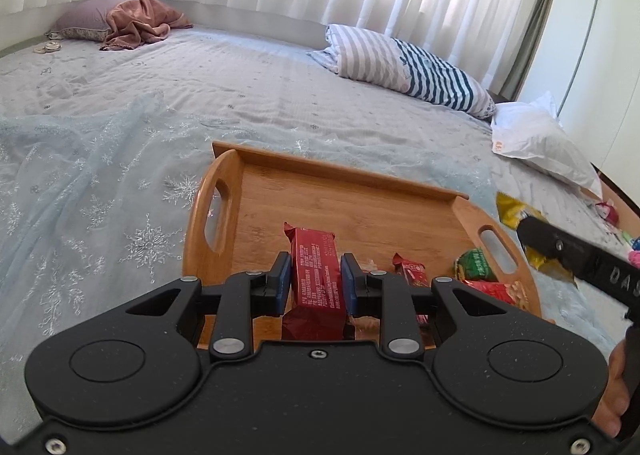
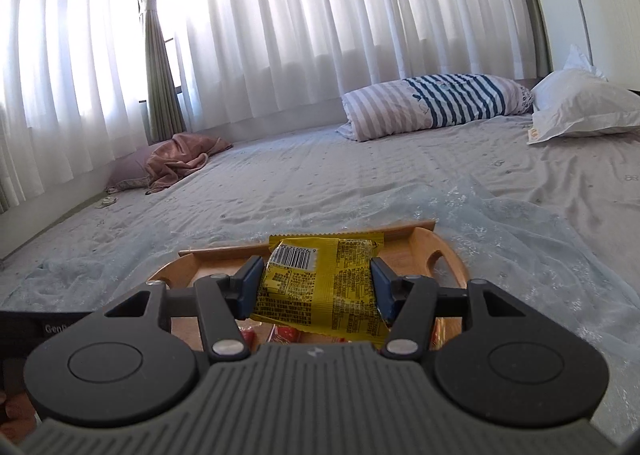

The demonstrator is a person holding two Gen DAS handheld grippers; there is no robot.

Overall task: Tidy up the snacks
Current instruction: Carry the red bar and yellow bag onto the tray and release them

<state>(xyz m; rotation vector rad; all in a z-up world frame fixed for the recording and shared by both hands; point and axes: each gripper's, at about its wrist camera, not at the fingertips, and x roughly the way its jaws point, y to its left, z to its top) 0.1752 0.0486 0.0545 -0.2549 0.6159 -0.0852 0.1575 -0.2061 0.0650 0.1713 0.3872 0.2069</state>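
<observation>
My left gripper [image 1: 314, 273] is shut on a dark red snack pack [image 1: 316, 269] and holds it above the wooden tray [image 1: 340, 195] on the bed. My right gripper [image 2: 316, 281] is shut on a yellow snack packet [image 2: 320, 287] above the same tray [image 2: 416, 243]. In the left wrist view the right gripper's black body [image 1: 580, 263] shows at the right edge with the yellow packet [image 1: 510, 211]. A small red packet [image 1: 410, 271], a green packet [image 1: 476, 263] and another red packet [image 1: 496, 289] lie at the tray's right end.
The tray sits on a sheer snowflake cloth [image 1: 100, 195] over the bed. A striped pillow [image 1: 408, 67], a white plastic bag [image 1: 540, 147], and a purple pillow with a pink blanket [image 1: 136, 21] lie farther back. More small snacks [image 1: 612, 215] lie at the bed's right edge.
</observation>
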